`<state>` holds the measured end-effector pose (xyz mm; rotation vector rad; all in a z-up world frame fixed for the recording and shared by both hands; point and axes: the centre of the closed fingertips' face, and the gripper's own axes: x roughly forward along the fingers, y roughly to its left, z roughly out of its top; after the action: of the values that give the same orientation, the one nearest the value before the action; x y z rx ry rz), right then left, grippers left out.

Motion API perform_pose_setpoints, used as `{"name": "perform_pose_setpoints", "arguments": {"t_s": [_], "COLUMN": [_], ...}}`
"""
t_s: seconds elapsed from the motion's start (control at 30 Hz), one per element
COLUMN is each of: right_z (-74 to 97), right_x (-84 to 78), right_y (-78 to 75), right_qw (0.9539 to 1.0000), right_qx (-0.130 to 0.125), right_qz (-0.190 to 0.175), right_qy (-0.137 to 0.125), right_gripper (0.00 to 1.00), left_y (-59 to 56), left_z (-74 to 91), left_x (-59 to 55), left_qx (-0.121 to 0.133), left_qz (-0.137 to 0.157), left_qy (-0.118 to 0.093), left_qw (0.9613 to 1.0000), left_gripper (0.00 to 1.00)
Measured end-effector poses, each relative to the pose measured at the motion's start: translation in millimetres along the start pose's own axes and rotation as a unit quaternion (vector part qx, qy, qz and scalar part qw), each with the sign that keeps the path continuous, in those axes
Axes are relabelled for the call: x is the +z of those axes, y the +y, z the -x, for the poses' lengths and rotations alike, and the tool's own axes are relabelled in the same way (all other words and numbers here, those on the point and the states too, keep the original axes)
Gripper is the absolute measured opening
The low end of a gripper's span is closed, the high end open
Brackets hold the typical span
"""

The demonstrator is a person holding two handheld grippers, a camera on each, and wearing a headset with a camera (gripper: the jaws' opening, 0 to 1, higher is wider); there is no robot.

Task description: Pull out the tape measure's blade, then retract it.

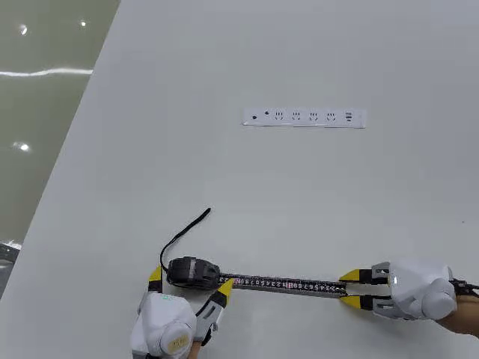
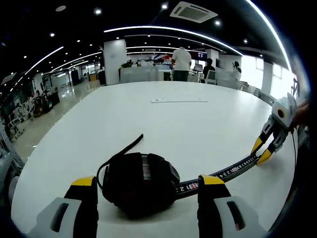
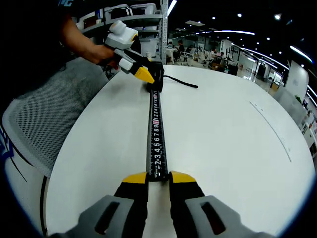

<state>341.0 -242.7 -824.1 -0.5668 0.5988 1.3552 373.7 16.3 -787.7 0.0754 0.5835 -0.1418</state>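
On the white workbench [image 1: 224, 67], near its front edge: left gripper [image 1: 190, 281], jaws spread wide either side of the black tape measure [image 1: 192, 272], with a gap visible on the blade side in the left gripper view. Well apart to the right: right gripper [image 1: 349, 289], jaws almost together, pinching the end of the drawn-out blade [image 1: 284, 285]. Farther back in the head view: power strip [image 1: 304, 117], sockets just discernible. Behind the tape measure: thin black strap [image 1: 187, 228]. Reads 2 through 9 along the blade in the right gripper view; blurs to specks in the head view. Hides the blade's hook between the right jaw tips.
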Motion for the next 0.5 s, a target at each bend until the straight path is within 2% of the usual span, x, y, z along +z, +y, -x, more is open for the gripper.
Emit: {"name": "perform_pose_setpoints", "arguments": {"t_s": [0.5], "right_z": [-0.1], "right_x": [-0.9], "right_y": [0.9], "right_qw": [1.0], "right_qx": [0.005], "right_qz": [-0.003], "right_qy": [0.0], "right_gripper": [0.13], "left_y": [9.6], "left_z": [-5.8], "left_x": [-7.3], "left_qx": [0.021], "left_qz": [0.014], "left_qy": [0.018], "left_qw": [0.9995], "left_gripper": [0.75]}}
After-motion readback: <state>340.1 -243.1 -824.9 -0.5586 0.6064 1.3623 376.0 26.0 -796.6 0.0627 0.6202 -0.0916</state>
